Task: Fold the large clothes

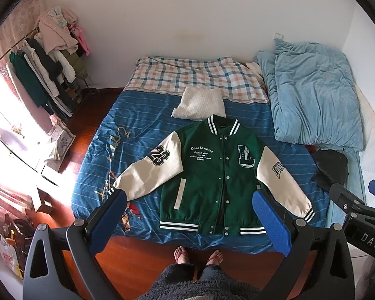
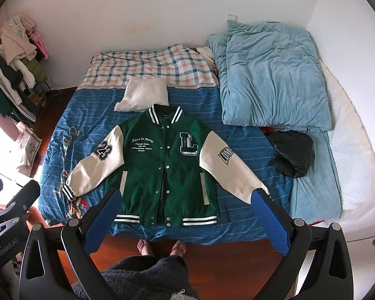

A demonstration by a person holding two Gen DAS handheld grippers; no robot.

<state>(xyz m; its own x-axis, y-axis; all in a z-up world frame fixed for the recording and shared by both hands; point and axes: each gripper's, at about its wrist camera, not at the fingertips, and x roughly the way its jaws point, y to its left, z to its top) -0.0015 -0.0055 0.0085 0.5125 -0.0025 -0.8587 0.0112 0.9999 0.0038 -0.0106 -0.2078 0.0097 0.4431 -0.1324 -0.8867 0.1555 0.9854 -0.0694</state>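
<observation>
Left wrist view looks down from above the foot of the bed (image 1: 92, 165), where the green varsity jacket (image 1: 207, 175) lies flat and front-up near the bed's near edge, snapped shut, both cream sleeves spread outward and down. The left gripper (image 1: 190, 222) hangs above it with its blue pads wide apart and nothing between them; its left finger covers the cuff of the sleeve bearing the "23" patch, and its right finger hides part of the jacket's hem corner. The right gripper (image 1: 355, 200) enters at the right border of this view, mostly cut off. In the right wrist view the right gripper (image 2: 185, 220) is likewise spread wide and empty, one finger masking the cuff of the other sleeve. A folded white cloth (image 2: 143, 97) sits just beyond the jacket's collar; whether they touch is hard to tell. A light blue duvet (image 2: 272, 80) is heaped toward the bed's far right corner, with a dark, crumpled item (image 2: 292, 155) below it that cannot be identified. The clothes rack (image 1: 50, 57) at the left is distorted by the lens. The person's bare feet (image 2: 162, 247) stand at the bed's near edge.
</observation>
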